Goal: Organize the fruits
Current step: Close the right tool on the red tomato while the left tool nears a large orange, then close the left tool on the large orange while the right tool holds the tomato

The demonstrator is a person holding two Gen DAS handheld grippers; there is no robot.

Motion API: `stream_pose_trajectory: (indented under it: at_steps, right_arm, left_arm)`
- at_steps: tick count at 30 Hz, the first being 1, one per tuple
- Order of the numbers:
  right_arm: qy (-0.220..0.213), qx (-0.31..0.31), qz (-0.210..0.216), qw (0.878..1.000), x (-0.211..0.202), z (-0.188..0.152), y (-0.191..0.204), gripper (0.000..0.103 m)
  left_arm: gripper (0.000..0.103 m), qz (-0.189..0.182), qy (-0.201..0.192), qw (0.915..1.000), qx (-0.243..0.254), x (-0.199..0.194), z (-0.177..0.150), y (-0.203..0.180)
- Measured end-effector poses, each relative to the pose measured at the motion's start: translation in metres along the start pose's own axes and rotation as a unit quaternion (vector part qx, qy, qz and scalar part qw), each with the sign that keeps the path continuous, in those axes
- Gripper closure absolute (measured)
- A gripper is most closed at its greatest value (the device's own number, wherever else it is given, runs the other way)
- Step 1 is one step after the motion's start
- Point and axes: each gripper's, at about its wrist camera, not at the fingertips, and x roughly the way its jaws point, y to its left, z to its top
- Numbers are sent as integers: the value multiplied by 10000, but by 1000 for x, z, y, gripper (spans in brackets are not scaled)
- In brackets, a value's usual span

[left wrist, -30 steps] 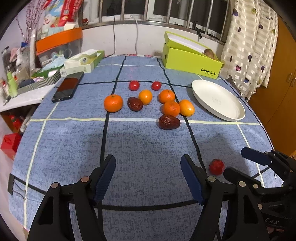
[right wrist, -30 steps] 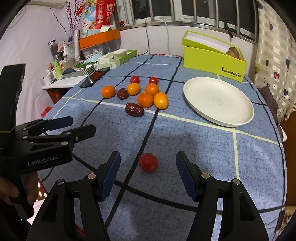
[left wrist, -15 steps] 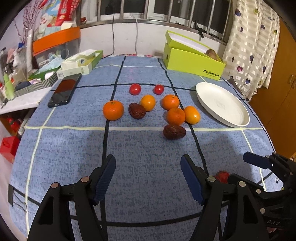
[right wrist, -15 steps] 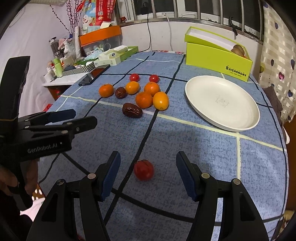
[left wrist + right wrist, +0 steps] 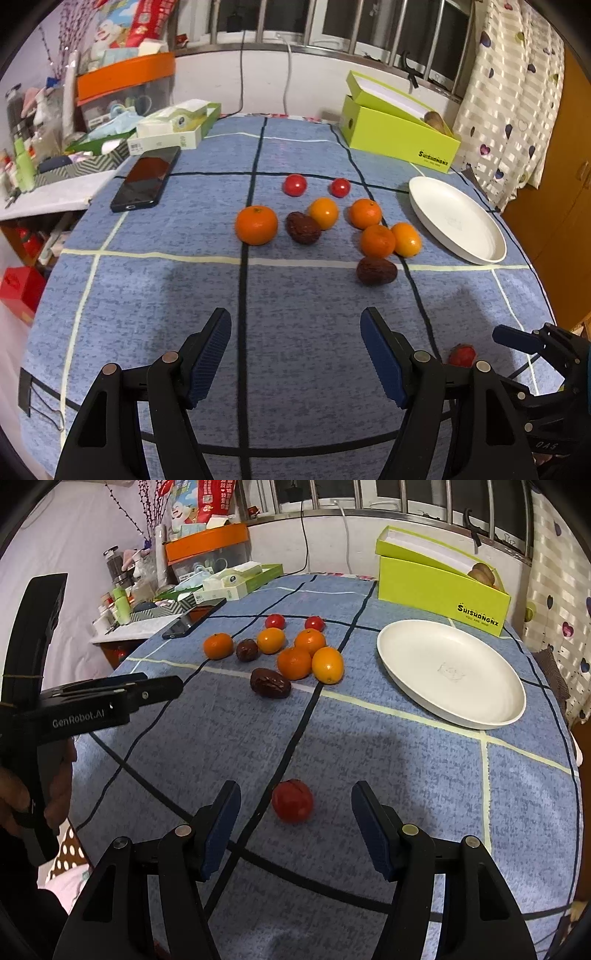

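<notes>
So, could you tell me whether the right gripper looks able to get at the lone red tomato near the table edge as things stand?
Probably yes. The right gripper stands open with the lone tomato just ahead, between its fingers and untouched; nothing lies between them.

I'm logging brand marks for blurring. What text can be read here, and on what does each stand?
"GenRobot.AI": side of the left gripper.
"SHISHANGNX": front of the green box; the small line beneath is too small to read.
Red snack bag by the window: print unreadable.
</notes>
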Motion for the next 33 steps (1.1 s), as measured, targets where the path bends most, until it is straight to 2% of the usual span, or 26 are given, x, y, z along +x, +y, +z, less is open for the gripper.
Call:
stream_pose_trajectory:
  at_steps: [7, 13, 20, 25, 33]
  right_arm:
    - [96, -39, 50, 9999, 6, -4, 1, 47]
    - [206, -45, 97, 9997, 13, -8, 0, 59]
    - [233, -111, 130, 9996, 20, -7, 1, 61]
    - [242, -156, 126, 9995, 26, -4, 1, 74]
    - [193, -173, 163, 9995, 30, 2, -5, 75]
  left_arm:
    - [30, 37, -21, 9999, -93, 1, 0, 10]
    - [30, 24, 55, 10000, -73, 8, -1, 9]
    - [30, 22, 75, 10000, -47, 18, 5, 9]
    - [30, 46, 84, 10000, -22, 28, 12, 11]
    - [30, 62, 66, 9999, -82, 48, 29, 21]
